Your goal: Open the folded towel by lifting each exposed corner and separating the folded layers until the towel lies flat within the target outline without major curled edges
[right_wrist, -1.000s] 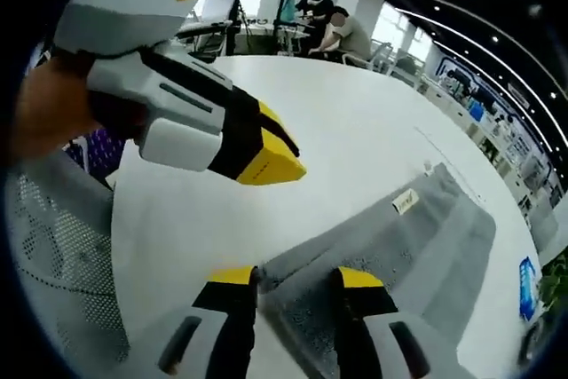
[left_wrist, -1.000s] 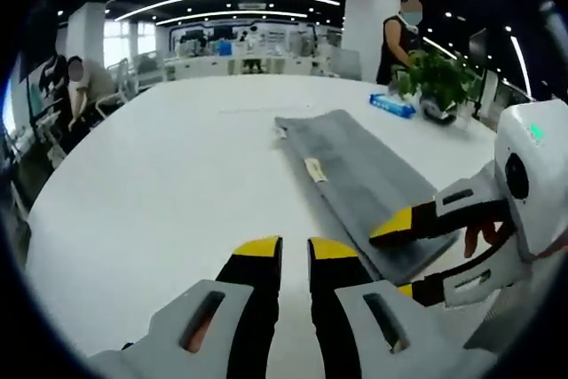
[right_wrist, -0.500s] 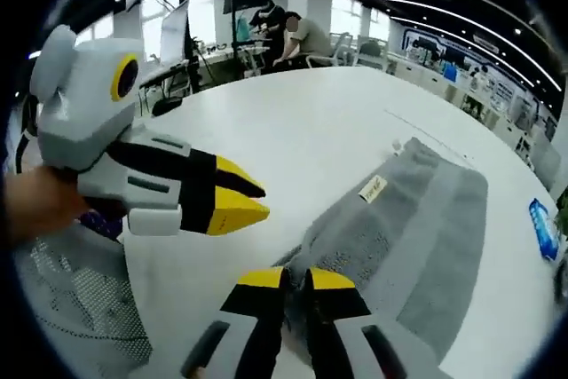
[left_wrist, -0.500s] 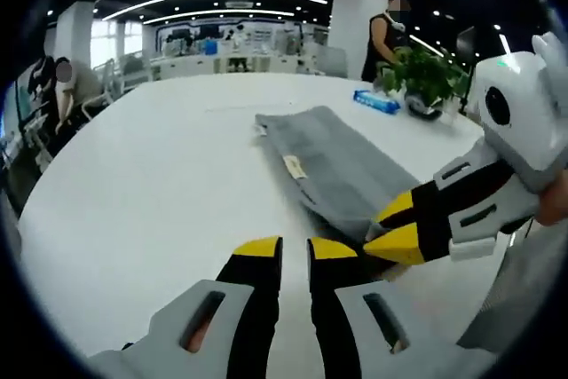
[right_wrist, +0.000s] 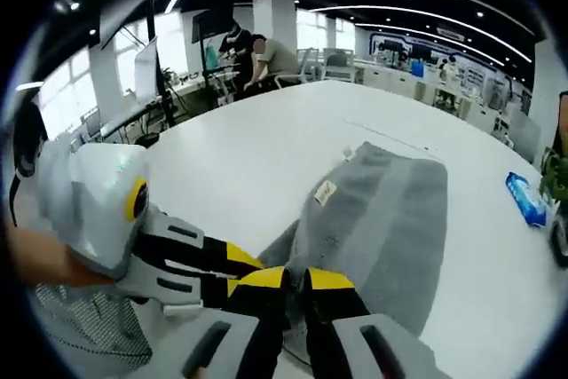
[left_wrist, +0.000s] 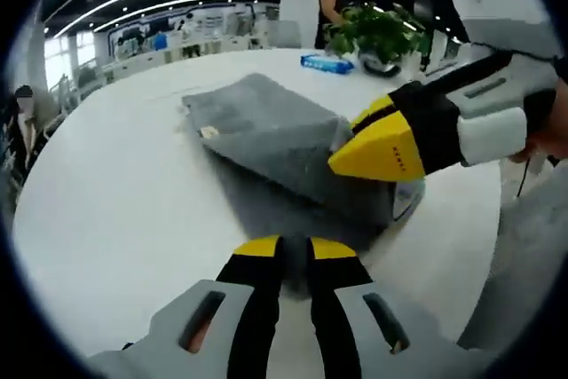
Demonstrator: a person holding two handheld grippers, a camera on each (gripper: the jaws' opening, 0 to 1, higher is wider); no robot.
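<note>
The grey folded terry towel (left_wrist: 266, 126) lies on the round white table (left_wrist: 106, 193), its near end raised off the surface. The right gripper (left_wrist: 373, 150) has its yellow-tipped jaws pressed together on that lifted near corner. The left gripper (left_wrist: 295, 250) hovers just beside it, jaws together and holding nothing. A blue packet (right_wrist: 525, 199) lies far right, near a potted green plant (left_wrist: 377, 33).

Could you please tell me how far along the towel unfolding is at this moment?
Early. Done: the right gripper is shut on the towel's near corner and holds that end raised off the table. In hand: peeling the top layer up, with the left gripper shut and low at the near edge. Left: the towel remains folded and nowhere near flat.
</note>
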